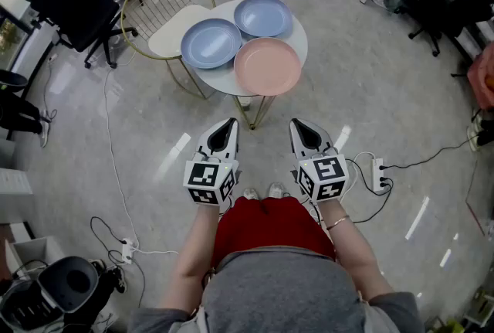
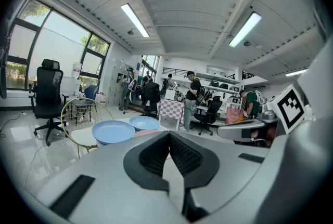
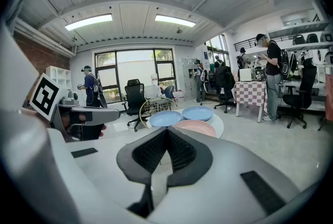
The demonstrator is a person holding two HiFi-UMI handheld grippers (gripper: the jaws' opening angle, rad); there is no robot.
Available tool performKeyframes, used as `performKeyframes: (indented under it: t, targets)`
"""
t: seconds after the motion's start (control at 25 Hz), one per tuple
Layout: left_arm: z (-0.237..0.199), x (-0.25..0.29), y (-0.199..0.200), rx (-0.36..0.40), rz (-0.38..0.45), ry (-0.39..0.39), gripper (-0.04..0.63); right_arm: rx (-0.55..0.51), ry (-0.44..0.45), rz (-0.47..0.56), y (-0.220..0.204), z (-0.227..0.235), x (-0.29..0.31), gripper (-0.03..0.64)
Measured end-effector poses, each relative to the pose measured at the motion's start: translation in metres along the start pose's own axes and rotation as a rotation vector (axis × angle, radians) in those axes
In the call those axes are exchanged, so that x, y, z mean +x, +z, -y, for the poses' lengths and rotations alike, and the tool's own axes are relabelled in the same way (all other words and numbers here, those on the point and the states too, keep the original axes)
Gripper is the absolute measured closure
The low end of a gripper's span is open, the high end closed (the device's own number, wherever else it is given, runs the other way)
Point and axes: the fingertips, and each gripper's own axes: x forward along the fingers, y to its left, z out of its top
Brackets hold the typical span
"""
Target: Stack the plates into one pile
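Glossy grey floor (image 1: 370, 76) of an open office. The small round white table with gold legs (image 1: 218, 79) stands ahead of the person. On it are three plates, side by side, none stacked: the near-left light blue round plate (image 1: 211, 42), the far light blue round plate (image 1: 262, 15) and the pink round plate (image 1: 267, 66) at the near right. Plate rims meet or overlap slightly.

The gold wire chair with cream seat (image 1: 171, 28) is just beside the table's left. The black office chair (image 1: 69, 7) is farther left.

The head view alone shows this layout. It also shows both grippers held level-ish in front of the body, well short of the table: left gripper (image 1: 229, 123), right gripper (image 1: 297, 124). The white power strip (image 1: 380, 173) lies on the floor to the right.

The left gripper view shows the left gripper (image 2: 168, 134) with jaws pressed together, nothing between them. The plates sit low behind it, the pink one nearly hidden. The right gripper view shows the right gripper (image 3: 166, 132) likewise closed and empty, with all three plates clear beyond. Only the gripper views show the ceiling strip lights (image 3: 88, 21), the big windows (image 3: 132, 67), the checkered-cloth table (image 3: 250, 94) and people standing at the back.
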Motion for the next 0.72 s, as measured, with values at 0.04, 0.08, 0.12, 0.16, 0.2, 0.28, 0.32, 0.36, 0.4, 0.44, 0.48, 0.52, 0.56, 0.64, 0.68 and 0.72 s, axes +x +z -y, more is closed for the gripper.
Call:
performKeyframes:
  t: [0.04,0.08,0.12,0.16,0.2,0.28,0.32,0.36,0.4,0.44,0.48,0.52,0.56,0.64,0.68,0.72]
  targets:
    - [0.003,0.001,0.000,-0.001,0.001,0.005,0.580,0.001,0.001,0.002,0.000,0.003,-0.002,0.589]
    - [0.005,0.001,0.000,-0.002,0.000,0.010,0.580,0.001,0.003,0.004,0.000,0.006,-0.004,0.589]
    - [0.007,0.002,0.000,-0.004,-0.001,0.016,0.580,0.001,0.006,0.005,0.001,0.008,-0.006,0.589]
    - [0.008,0.003,-0.001,-0.005,-0.003,0.022,0.580,0.000,0.009,0.006,0.001,0.010,-0.007,0.589]
    - [0.009,0.004,-0.001,-0.007,-0.005,0.028,0.580,-0.002,0.012,0.007,0.001,0.012,-0.008,0.589]
    - [0.010,0.006,-0.002,-0.013,-0.009,0.042,0.580,-0.003,0.020,0.009,0.002,0.015,-0.009,0.589]
    - [0.010,0.007,-0.002,-0.015,-0.010,0.049,0.580,-0.001,0.026,0.010,0.003,0.017,-0.008,0.589]
    - [0.010,0.008,-0.002,-0.017,-0.013,0.057,0.580,0.002,0.033,0.010,0.004,0.018,-0.008,0.589]
    - [0.011,0.009,-0.003,-0.018,-0.015,0.064,0.580,0.004,0.040,0.010,0.004,0.020,-0.008,0.589]
    - [0.011,0.011,-0.004,-0.020,-0.018,0.073,0.580,0.005,0.044,0.011,0.004,0.022,-0.008,0.589]
    - [0.011,0.012,-0.004,-0.024,-0.020,0.082,0.580,0.004,0.046,0.011,0.003,0.025,-0.008,0.589]
    - [0.011,0.014,-0.005,-0.029,-0.022,0.091,0.580,0.002,0.045,0.011,0.003,0.028,-0.008,0.589]
    - [0.010,0.015,-0.006,-0.034,-0.023,0.100,0.580,0.001,0.043,0.010,0.003,0.031,-0.007,0.589]
    - [0.008,0.018,-0.007,-0.040,-0.026,0.117,0.580,-0.001,0.042,0.013,0.005,0.038,-0.006,0.589]
    - [0.006,0.019,-0.006,-0.038,-0.028,0.126,0.580,-0.002,0.045,0.017,0.006,0.040,-0.005,0.589]
    - [0.005,0.021,-0.006,-0.036,-0.029,0.134,0.580,-0.004,0.049,0.021,0.008,0.043,-0.005,0.588]
